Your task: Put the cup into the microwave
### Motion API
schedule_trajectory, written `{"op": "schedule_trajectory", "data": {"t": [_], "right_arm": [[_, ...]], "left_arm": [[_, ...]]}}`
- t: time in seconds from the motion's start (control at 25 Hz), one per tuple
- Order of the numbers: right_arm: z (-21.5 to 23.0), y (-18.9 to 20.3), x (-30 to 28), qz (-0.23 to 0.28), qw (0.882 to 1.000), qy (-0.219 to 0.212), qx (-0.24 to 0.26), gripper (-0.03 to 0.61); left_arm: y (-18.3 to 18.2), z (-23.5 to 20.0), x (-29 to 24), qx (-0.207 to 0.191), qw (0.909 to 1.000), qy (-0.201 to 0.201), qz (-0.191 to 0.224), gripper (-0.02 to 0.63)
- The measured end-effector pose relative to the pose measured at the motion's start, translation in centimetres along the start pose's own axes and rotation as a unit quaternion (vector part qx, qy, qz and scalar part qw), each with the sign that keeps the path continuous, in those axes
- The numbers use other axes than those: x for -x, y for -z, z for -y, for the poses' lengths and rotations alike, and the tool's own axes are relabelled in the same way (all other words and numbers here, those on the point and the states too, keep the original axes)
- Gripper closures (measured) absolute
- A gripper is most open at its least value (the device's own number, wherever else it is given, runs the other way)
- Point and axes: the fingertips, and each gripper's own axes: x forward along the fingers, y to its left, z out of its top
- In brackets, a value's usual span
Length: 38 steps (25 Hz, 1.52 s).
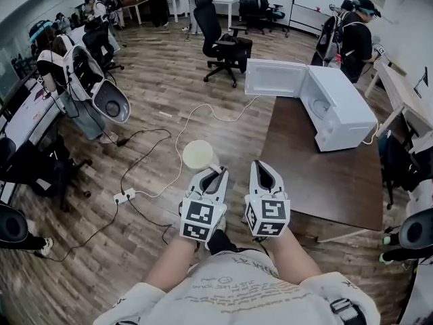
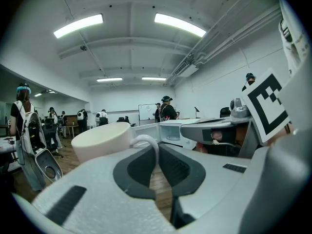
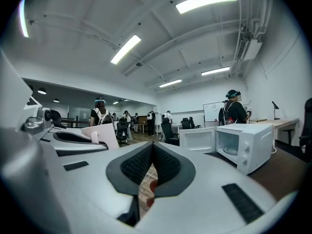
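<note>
My left gripper (image 1: pixel 218 172) is shut on the handle of a cream cup (image 1: pixel 199 155), held upright over the wooden floor left of the table. In the left gripper view the cup (image 2: pixel 102 140) stands just past the left jaw, its handle (image 2: pixel 148 143) pinched between the pads. My right gripper (image 1: pixel 263 167) (image 3: pixel 152 150) hangs beside it, shut, holding nothing. The white microwave (image 1: pixel 337 105) stands on the far end of the brown table (image 1: pixel 325 175) with its door (image 1: pixel 275 78) swung open to the left; it also shows in the right gripper view as the microwave (image 3: pixel 243 143).
A black office chair (image 1: pixel 220 42) stands on the floor beyond the microwave door. White cables and a power strip (image 1: pixel 124 196) lie on the floor to the left. People stand at desks along the left side and at the back right.
</note>
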Motion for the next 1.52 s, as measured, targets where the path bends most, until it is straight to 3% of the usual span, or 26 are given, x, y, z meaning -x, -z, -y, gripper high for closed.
{"op": "schedule_trajectory", "data": {"t": [0.4, 0.84, 1.52], "right_arm": [[1.0, -0.7, -13.0, -0.001, 1.000, 0.017, -0.021, 0.565], [5.4, -2.0, -24.5, 0.003, 0.997, 0.060, -0.043, 0.565], [15.2, -1.6, -26.4, -0.001, 0.986, 0.152, -0.064, 0.565]], "left_arm": [[-0.2, -8.5, -7.9, -0.020, 0.9993, 0.031, -0.009, 0.580], [-1.3, -15.5, -18.0, -0.032, 0.9973, 0.065, -0.011, 0.580], [-3.2, -12.9, -28.4, -0.045, 0.9873, 0.153, -0.006, 0.581]]}}
